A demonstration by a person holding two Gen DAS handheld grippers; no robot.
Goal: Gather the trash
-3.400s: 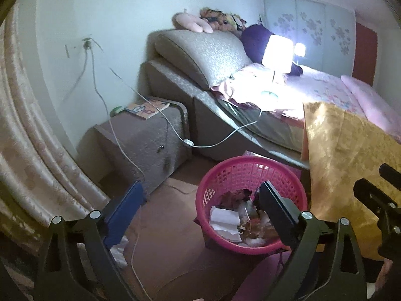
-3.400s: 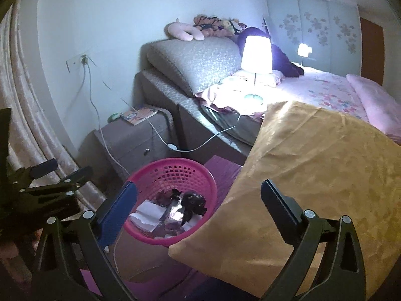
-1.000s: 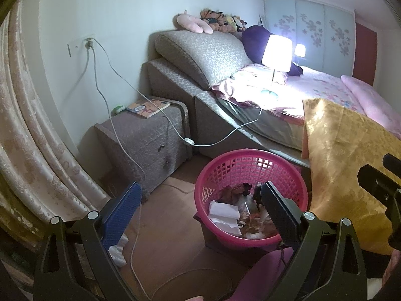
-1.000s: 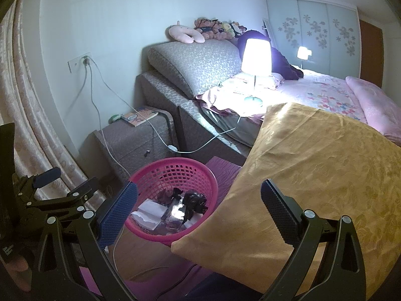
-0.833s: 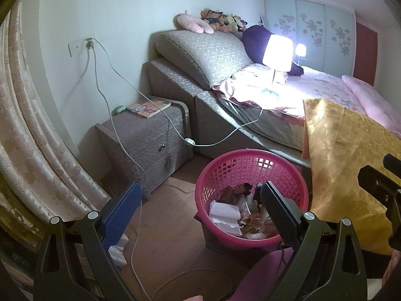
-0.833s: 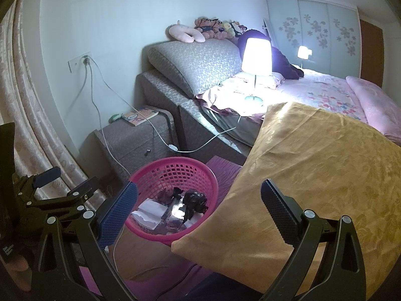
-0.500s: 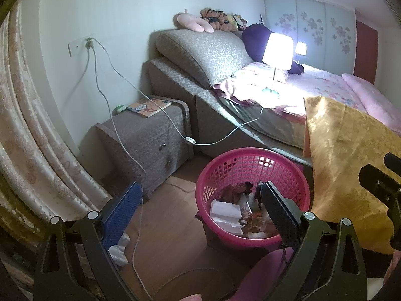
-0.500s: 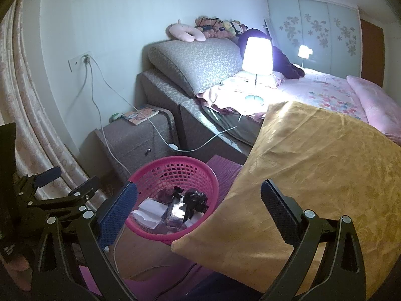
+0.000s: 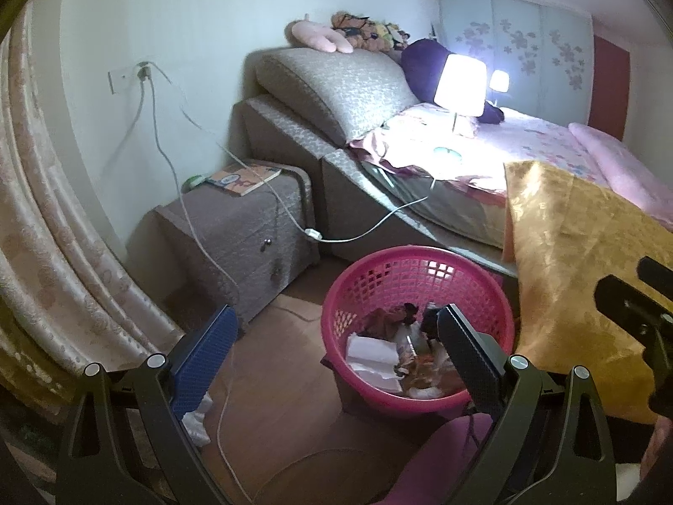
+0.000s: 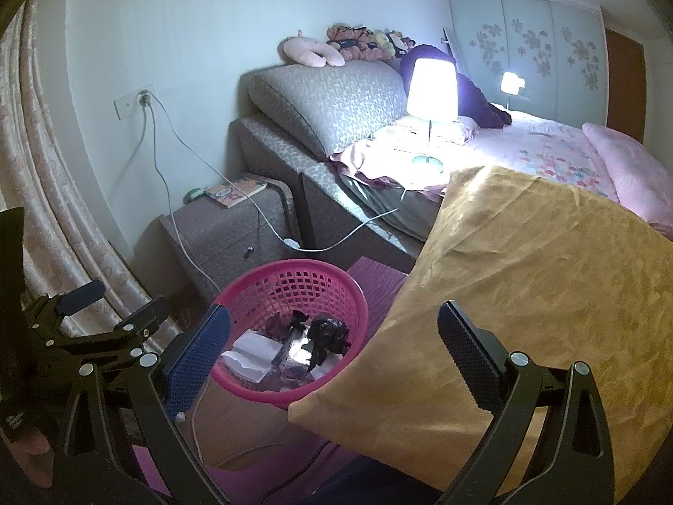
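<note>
On the floor by the left gripper (image 9: 336, 345) lies a white crumpled scrap (image 9: 195, 418), just beyond its left pad. I read both grippers' jaws wide open, empty; right gripper (image 10: 336, 345) hangs farther off, over the pink basket (image 10: 256, 282).

Left gripper (image 9: 332, 338) with black angular frame, silver screw heads, one blue dimpled pad (image 9: 202, 351), one black pad, right gripper (image 10: 334, 336) of identical build, blue and black pads
</note>
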